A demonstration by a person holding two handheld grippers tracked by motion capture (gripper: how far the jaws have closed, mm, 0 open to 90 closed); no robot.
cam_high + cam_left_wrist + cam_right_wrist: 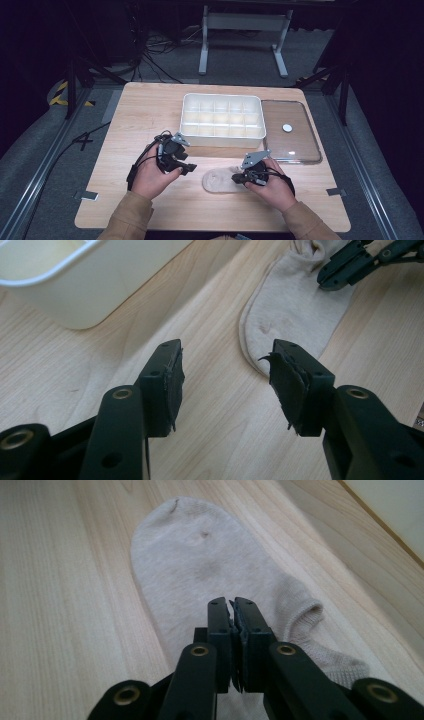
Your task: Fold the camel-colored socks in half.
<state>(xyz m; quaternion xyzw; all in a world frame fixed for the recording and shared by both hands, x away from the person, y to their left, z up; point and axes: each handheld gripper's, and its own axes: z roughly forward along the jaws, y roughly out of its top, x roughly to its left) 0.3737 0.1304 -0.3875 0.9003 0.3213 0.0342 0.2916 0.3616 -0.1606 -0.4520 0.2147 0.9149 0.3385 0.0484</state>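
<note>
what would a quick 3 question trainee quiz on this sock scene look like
1. True or false: the left gripper has its jaws apart.
2. What lies under the right gripper? A) the sock B) the white divided box C) the clear lid
3. What stands on the table between the divided box and the right edge?

Key: 1 true. 2 A; the jaws are closed at the sock's opening end. 3 the clear lid, lying flat.
</note>
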